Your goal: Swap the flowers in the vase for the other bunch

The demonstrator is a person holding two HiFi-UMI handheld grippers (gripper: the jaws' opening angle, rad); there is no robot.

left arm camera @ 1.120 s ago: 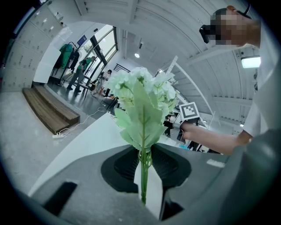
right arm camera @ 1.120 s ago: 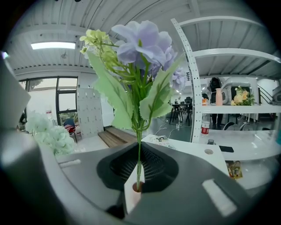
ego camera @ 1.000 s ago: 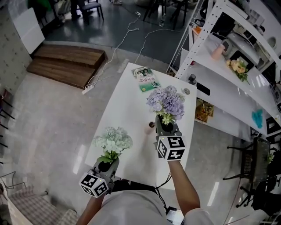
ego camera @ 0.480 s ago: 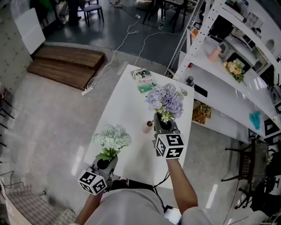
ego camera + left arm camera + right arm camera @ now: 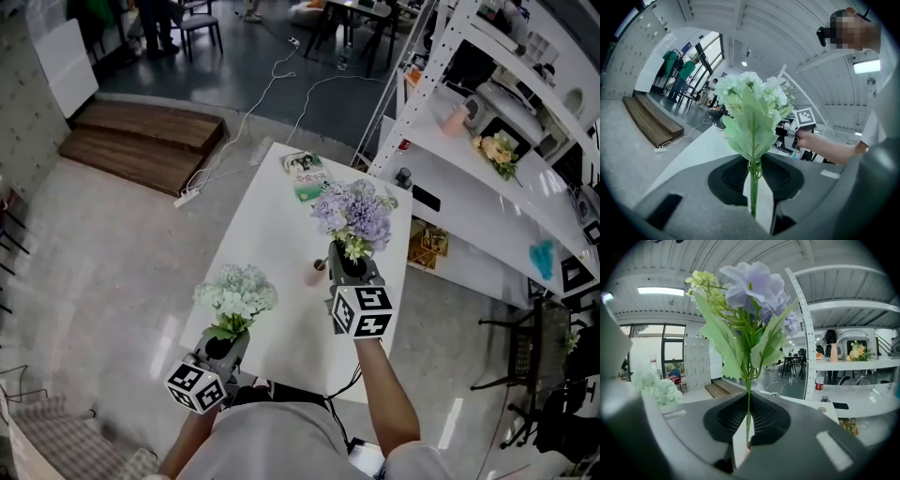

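The left gripper [image 5: 753, 190] is clamped on the green stem of the white bunch [image 5: 236, 293], holding it upright over the near-left corner of the table [image 5: 267, 220]. The right gripper [image 5: 747, 423] pinches the thin stem of the purple bunch [image 5: 356, 214] — raised above the table's right side, just beside the small pink vase [image 5: 315, 274] standing toward the near edge.

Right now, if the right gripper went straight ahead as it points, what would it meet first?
The right gripper would probably meet the white table near the green booklet; depth is unclear.
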